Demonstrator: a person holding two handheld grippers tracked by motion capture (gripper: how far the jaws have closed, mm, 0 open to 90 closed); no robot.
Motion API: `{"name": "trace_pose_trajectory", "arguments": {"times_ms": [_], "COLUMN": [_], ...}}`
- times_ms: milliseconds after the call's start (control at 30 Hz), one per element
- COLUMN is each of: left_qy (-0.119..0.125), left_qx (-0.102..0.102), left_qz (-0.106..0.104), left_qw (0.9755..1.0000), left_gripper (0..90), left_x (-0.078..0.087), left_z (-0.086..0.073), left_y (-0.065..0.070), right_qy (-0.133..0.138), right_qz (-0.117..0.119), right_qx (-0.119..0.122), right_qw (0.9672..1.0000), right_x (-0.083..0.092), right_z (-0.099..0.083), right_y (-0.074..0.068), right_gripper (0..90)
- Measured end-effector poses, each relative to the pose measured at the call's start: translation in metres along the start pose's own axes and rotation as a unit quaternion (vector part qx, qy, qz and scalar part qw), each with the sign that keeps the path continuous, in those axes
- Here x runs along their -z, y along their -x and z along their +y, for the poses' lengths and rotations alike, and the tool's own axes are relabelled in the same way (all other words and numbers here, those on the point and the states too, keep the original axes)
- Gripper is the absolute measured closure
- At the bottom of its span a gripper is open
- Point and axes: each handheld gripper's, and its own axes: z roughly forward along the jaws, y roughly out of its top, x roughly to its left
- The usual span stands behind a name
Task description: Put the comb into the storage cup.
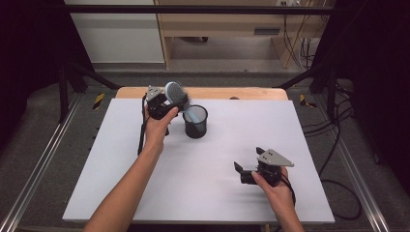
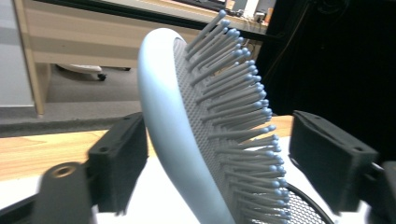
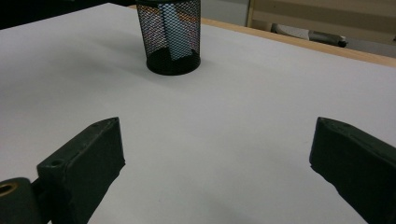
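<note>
The left gripper (image 1: 170, 104) has its jaws apart around the brush (image 1: 177, 93) head, pads off it. The pale blue brush leans, head up-left, handle down-right inside the black mesh cup (image 1: 196, 122), bristles facing right. Well apart at right, the right gripper (image 1: 247, 164) hangs released, empty, over the white table (image 1: 300, 145).
</note>
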Motion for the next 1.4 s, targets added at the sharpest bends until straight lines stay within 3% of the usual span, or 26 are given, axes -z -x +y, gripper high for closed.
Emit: {"name": "trace_pose_trajectory", "arguments": {"times_ms": [133,333,1400], "left_qy": [-0.002,0.001,0.003], "left_qx": [-0.004,0.0,-0.007], "left_qz": [0.001,0.0,0.002], "left_qw": [1.0,1.0,1.0], "left_gripper": [9.9,5.6,3.6], "left_x": [0.0008,0.0019,0.0069], "left_z": [0.0003,0.0002,-0.0034], "left_y": [0.0006,0.0,0.0024], "right_qy": [0.0,0.0,-0.001], "right_qz": [0.001,0.002,0.008], "right_qx": [-0.001,-0.001,-0.007], "right_qw": [1.0,1.0,0.9999], "right_x": [-0.0002,-0.001,-0.0009], "right_z": [0.0,0.0,0.0003], "right_y": [-0.0003,-0.0006,-0.0005], "right_gripper": [3.3,3.3,3.1]}}
